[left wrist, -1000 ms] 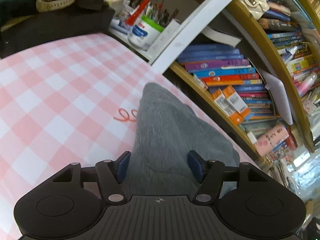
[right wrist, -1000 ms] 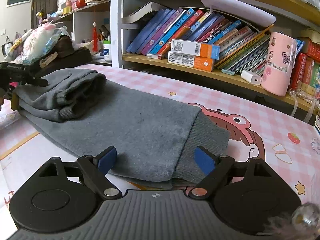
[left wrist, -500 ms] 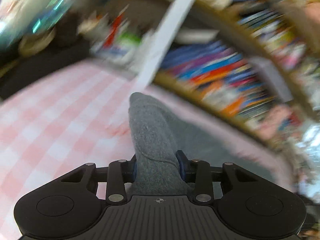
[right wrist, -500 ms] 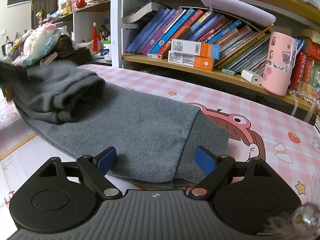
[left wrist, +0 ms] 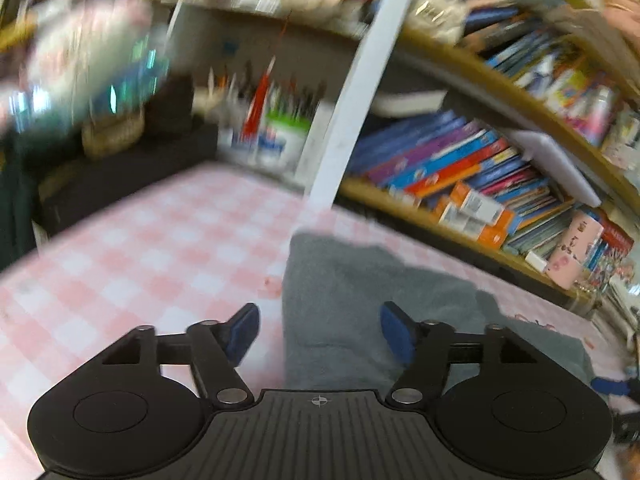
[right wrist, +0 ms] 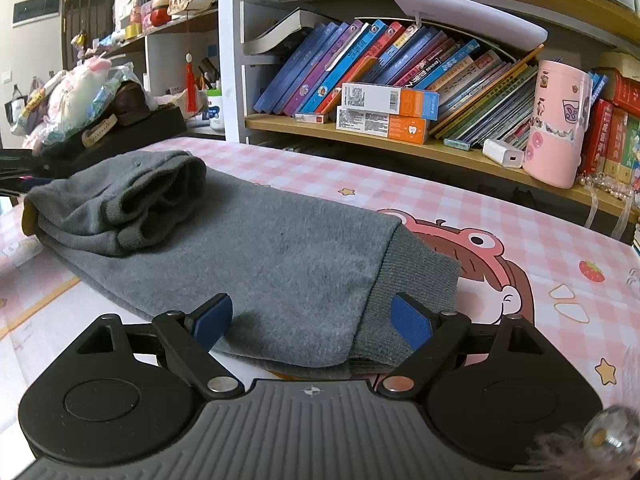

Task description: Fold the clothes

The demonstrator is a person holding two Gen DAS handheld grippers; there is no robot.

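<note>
Right, grey garment [right wrist: 280, 248] lies flat on the pink checked table [right wrist: 500, 216], hem end nearest the right tongs [right wrist: 312, 320], far end doubled back into a loose roll at 10 o'clock in the right view.

Left tongs [left wrist: 320, 332]: jaws opening, pads spread either side of the cloth edge, no pinch visible. Frame is blurred, so whether cloth brushes the right pad cannot be told. Garment [left wrist: 352, 304] runs from between the pads out to 3 o'clock.

Right tongs: spread wide, hovering just over the ribbed hem [right wrist: 412, 280], pads clear of the fabric, nothing pinched.

Step in hand, as judged: left has let go of its fold; next fold probably takes the hem end toward the roll.

To do it well:
- Drop the right tongs lower so both layers of hem go between the pads, not only the top one.
- Pinch near the hem's middle so the corners do not droop unevenly.
- Lift just enough to clear the cloth, carry toward 10 o'clock, lay edge on edge.
- Keep the left tongs by the roll to pin it; it looks loose and may unroll.

Bookshelf [right wrist: 400, 136] sits close behind; keep the swing low.
</note>
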